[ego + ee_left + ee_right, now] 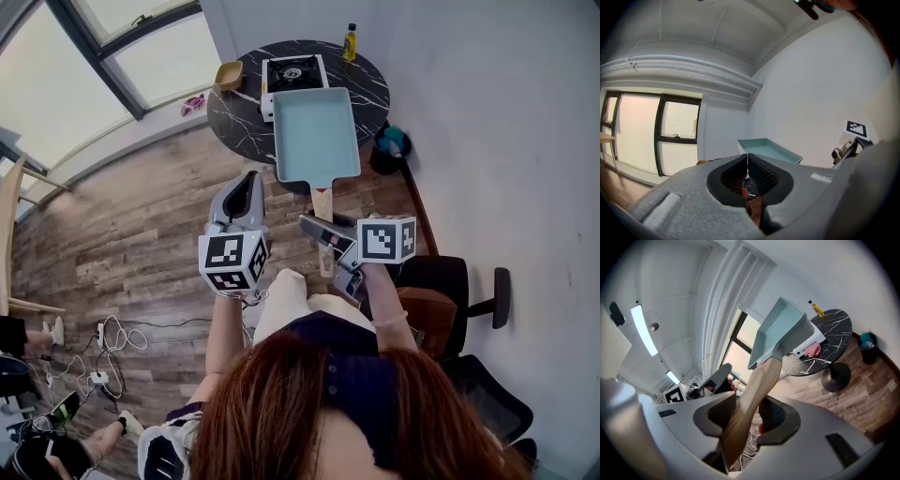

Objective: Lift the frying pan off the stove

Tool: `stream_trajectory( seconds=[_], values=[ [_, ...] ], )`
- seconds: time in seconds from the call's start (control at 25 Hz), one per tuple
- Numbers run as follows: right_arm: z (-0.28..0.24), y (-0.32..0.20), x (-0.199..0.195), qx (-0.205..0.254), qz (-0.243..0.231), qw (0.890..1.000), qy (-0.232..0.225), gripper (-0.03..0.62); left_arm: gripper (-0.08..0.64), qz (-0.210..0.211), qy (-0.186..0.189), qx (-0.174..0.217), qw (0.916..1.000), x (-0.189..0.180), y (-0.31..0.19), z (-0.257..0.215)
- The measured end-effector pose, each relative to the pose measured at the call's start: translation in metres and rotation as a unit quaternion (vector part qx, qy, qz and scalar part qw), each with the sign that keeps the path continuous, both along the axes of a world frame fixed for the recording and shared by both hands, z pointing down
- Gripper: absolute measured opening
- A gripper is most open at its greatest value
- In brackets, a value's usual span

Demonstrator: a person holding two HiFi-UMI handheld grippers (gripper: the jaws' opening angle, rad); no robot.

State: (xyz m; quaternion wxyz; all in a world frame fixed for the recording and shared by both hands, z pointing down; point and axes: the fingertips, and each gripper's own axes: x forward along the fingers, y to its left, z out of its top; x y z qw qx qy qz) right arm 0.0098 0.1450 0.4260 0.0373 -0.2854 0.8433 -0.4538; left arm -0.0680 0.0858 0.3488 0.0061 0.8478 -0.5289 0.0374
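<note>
My right tongs (747, 414) are clamped on the wooden handle (751, 399) of the frying pan (780, 331). In the right gripper view both pads press the handle's sides, and the handle runs from the lower centre up toward the middle of the frame. My left tongs (747, 158) have their jaws together with nothing between them.

In the head view the right tongs (319, 228) sit just below centre, and the left tongs (247, 187) are beside them to the left, apart from the pan. The handle (322, 201) leads upward to the rectangular, pale-teal pan (316, 131), which is empty. The pan overlaps the lower edge of the white stove (292, 72) at upper centre.

The stove stands on a round black marble table (367, 82). A yellow bottle (350, 42) and a small bowl (228, 75) stand near the table's upper rim.
</note>
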Motion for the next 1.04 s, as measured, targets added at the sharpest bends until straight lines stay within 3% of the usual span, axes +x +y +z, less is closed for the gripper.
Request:
stream_trajectory(
  seconds=[1.04],
  values=[
    [0.0005,0.0102,-0.0084,0.012,0.003,1.0,0.003,0.16,0.014,0.005,0.01,0.004,0.9999,-0.0059,0.0096,0.0092]
  ],
)
